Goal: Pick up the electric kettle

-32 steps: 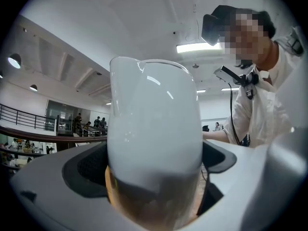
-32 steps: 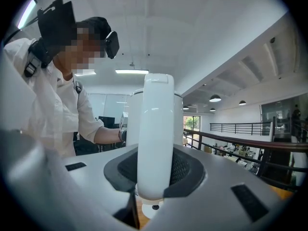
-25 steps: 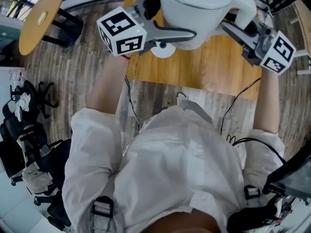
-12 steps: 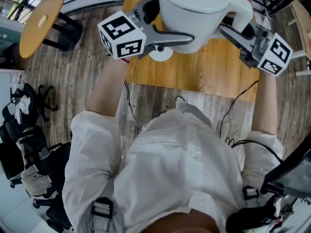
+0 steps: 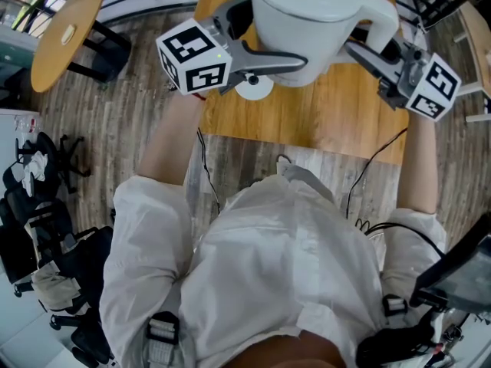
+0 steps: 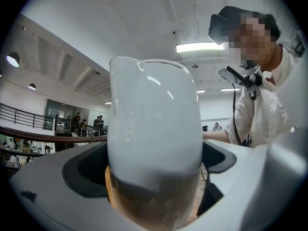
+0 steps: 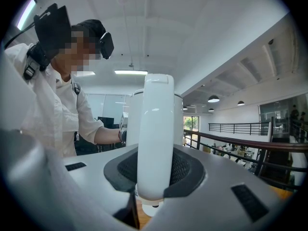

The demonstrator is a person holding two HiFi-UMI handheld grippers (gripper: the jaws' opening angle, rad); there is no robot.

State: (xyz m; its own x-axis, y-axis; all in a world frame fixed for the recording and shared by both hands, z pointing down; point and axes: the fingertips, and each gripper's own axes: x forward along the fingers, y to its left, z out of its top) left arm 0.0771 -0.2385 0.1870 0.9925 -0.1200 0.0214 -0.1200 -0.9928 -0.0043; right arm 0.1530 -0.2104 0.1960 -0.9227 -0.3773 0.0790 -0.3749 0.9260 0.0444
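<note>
Head view: the kettle (image 5: 314,18) hangs over the wooden table (image 5: 322,117), left gripper (image 5: 257,37) on its body, right gripper (image 5: 376,41) at its handle; a white round base (image 5: 253,87) lies below, and a round table (image 5: 65,25) stands well apart.

Left gripper view: jaws clenched on the smooth rounded body (image 6: 154,143); it could slide down.

Right gripper view: jaws grasping the handle (image 7: 155,129); an uneven squeeze might tip it; nothing stands in the way.

Glossy smooth white plastic kettle (image 5: 307,21), matt wood-grain table (image 5: 322,113), weathered plank floor (image 5: 123,113), crinkled white cloth shirt (image 5: 284,259)
</note>
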